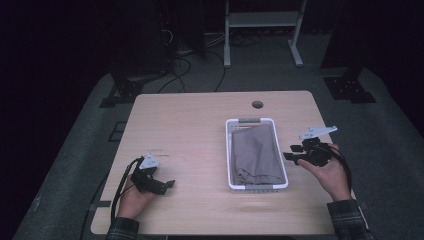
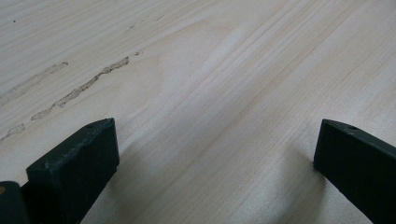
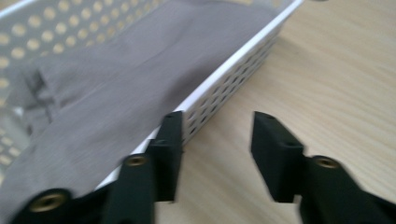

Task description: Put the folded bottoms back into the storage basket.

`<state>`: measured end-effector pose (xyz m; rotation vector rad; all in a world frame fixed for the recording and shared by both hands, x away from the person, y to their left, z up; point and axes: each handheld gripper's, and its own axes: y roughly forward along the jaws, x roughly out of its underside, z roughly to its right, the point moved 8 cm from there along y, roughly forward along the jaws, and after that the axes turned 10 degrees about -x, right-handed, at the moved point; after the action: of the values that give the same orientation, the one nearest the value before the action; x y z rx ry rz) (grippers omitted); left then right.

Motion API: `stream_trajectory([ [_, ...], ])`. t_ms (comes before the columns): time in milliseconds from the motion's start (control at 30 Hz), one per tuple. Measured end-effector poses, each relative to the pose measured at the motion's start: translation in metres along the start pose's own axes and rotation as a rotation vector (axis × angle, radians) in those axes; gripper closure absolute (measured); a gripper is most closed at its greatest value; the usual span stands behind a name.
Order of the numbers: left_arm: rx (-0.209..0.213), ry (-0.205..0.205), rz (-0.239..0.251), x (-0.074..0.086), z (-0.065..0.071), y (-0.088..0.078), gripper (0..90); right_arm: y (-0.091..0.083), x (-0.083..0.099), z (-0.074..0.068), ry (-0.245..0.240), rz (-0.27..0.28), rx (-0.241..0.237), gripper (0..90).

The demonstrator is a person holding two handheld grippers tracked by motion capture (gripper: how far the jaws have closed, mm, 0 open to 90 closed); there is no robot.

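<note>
A white perforated basket (image 1: 250, 120) stands right of the table's middle, with a grey-brown folded cloth (image 1: 256, 152) lying in it. My right gripper (image 1: 291, 152) hovers just outside the basket's right wall, its jaws pointing toward it. In the right gripper view the right gripper (image 3: 217, 128) is open with bare wood between the jaws, next to the basket's rim (image 3: 243, 51) and the cloth (image 3: 116, 84). My left gripper (image 1: 162, 186) rests near the front left of the table. In the left gripper view the left gripper (image 2: 217, 140) is wide open over bare wood.
The light wooden table (image 1: 190, 125) has a round cable hole (image 1: 257, 104) near its far edge. Behind the table the dark floor holds cables (image 1: 180, 65) and a white metal frame (image 1: 262, 30). Faint smears (image 2: 79, 88) mark the wood.
</note>
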<state>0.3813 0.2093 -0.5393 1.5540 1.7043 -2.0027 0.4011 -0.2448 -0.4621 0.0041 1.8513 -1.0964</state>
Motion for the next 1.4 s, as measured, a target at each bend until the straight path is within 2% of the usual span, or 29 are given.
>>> stream_trajectory([
  [100, 0.000, 0.000, 0.000, 0.000, 0.000, 0.000, 0.0, -0.001, 0.002, 0.009, 0.012, 0.040, 0.025, 36.5],
  [167, 0.000, 0.000, 0.000, 0.000, 0.000, 0.000, 0.0, -0.001, 0.003, 0.011, 0.015, 0.045, 0.032, 34.4],
  [233, 0.000, 0.000, 0.000, 0.000, 0.000, 0.000, 0.0, 0.000, 0.006, 0.018, 0.039, 0.070, 0.053, 26.5],
  [333, 0.000, 0.000, 0.000, 0.000, 0.000, 0.000, 0.0, 0.001, 0.011, 0.023, 0.054, 0.079, 0.066, 22.5],
  [533, 0.000, 0.000, 0.000, 0.000, 0.000, 0.000, 0.0, 0.004, 0.022, 0.035, 0.080, 0.086, 0.101, 22.6],
  [600, 0.000, 0.000, 0.000, 0.000, 0.000, 0.000, 0.0, 0.006, 0.026, 0.039, 0.089, 0.076, 0.127, 22.6],
  [767, 0.000, 0.000, 0.000, 0.000, 0.000, 0.000, 0.0, 0.015, 0.036, 0.049, 0.128, 0.073, 0.140, 21.4],
  [900, 0.000, 0.000, 0.000, 0.000, 0.000, 0.000, 0.0, 0.023, 0.045, 0.057, 0.149, 0.052, 0.171, 21.7],
  [1000, 0.000, 0.000, 0.000, 0.000, 0.000, 0.000, 0.0, 0.027, 0.049, 0.060, 0.145, 0.037, 0.192, 20.1],
  [1267, 0.000, 0.000, 0.000, 0.000, 0.000, 0.000, 0.0, 0.038, 0.056, 0.063, 0.154, 0.012, 0.201, 18.8],
  [1400, 0.000, 0.000, 0.000, 0.000, 0.000, 0.000, 0.0, 0.040, 0.056, 0.064, 0.165, 0.035, 0.195, 16.5],
])
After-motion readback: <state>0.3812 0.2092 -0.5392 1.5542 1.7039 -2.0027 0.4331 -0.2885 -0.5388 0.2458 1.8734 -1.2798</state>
